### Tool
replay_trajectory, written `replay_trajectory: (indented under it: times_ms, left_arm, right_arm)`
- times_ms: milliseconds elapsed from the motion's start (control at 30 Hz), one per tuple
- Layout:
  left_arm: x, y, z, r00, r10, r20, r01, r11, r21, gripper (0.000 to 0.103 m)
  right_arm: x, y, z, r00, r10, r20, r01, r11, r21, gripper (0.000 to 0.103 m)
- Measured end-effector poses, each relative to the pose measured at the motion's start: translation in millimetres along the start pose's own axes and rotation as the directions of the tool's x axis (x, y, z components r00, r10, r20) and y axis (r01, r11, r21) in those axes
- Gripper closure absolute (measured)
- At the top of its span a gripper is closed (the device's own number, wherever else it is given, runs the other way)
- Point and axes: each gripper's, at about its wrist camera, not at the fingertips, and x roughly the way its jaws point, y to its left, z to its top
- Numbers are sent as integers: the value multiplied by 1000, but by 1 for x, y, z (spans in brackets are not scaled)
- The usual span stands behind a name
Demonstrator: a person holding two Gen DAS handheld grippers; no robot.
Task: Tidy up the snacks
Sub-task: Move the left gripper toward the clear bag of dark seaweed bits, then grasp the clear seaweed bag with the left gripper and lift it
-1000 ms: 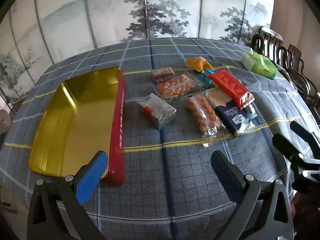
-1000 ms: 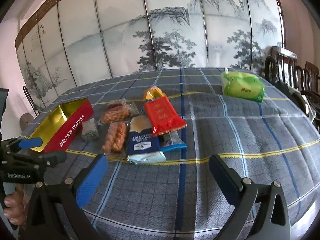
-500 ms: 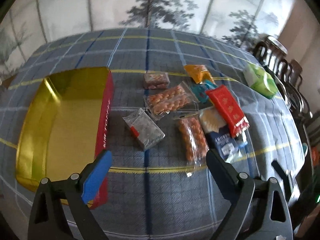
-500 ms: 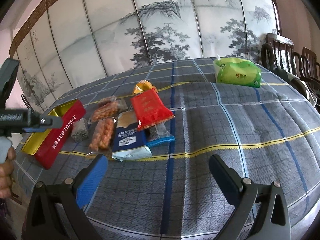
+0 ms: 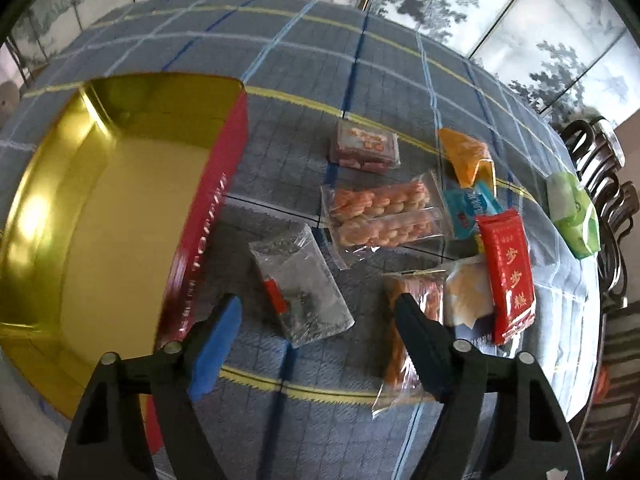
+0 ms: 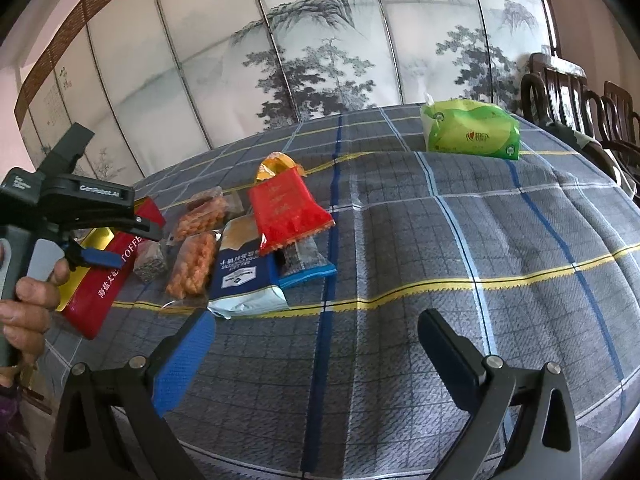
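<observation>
1. The red-sided, gold-lined rectangular tin (image 6: 105,280) read "TOFFEE"; the left gripper (image 6: 100,257) body read "GenRobot.AI".
2. The left gripper (image 5: 316,312) was closing, part open, above a clear crinkly packet of dark snack (image 5: 301,286) lying beside the tin, not gripping it.
3. The right gripper (image 6: 316,334) stood wide and empty over the checked tablecloth (image 6: 500,240).

- Red tin (image 5: 202,236): lettering smeared by blur in left wrist view; near corner cut by frame edge; in right wrist view partly hidden behind left gripper (image 6: 98,256).
- Blue packet (image 6: 244,276): mostly covered by red packet (image 5: 508,276) in left wrist view.
- Orange snack bag (image 5: 416,312): partly hidden behind black finger.
- Small teal packet (image 5: 470,208): print too blurred to read.
- Chairs (image 5: 604,184): cut off at right edge.
</observation>
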Motion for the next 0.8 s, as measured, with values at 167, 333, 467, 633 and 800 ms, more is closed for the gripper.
replay_trajectory:
  times_ms: [167, 333, 467, 633, 800]
  left_arm:
    - [11, -1, 5, 998, 57, -9, -57, 998, -3, 38]
    - [14, -4, 9, 996, 86, -12, -86, 996, -10, 40]
    - [9, -15, 5, 987, 161, 16, -161, 987, 5, 54]
    - [15, -25, 1, 984, 178, -9, -178, 984, 21, 54]
    - [29, -21, 8, 984, 172, -55, -173, 985, -9, 53]
  right_arm:
    - [3, -2, 0, 1000, 7, -8, -7, 1000, 5, 0]
    - [7, -7, 0, 1000, 10, -17, -10, 1000, 17, 0]
    - [12, -11, -1, 1000, 11, -27, -11, 1000, 30, 0]
    - [14, -12, -2, 1000, 12, -29, -11, 999, 31, 0]
    - [14, -13, -2, 1000, 12, -29, -11, 1000, 26, 0]
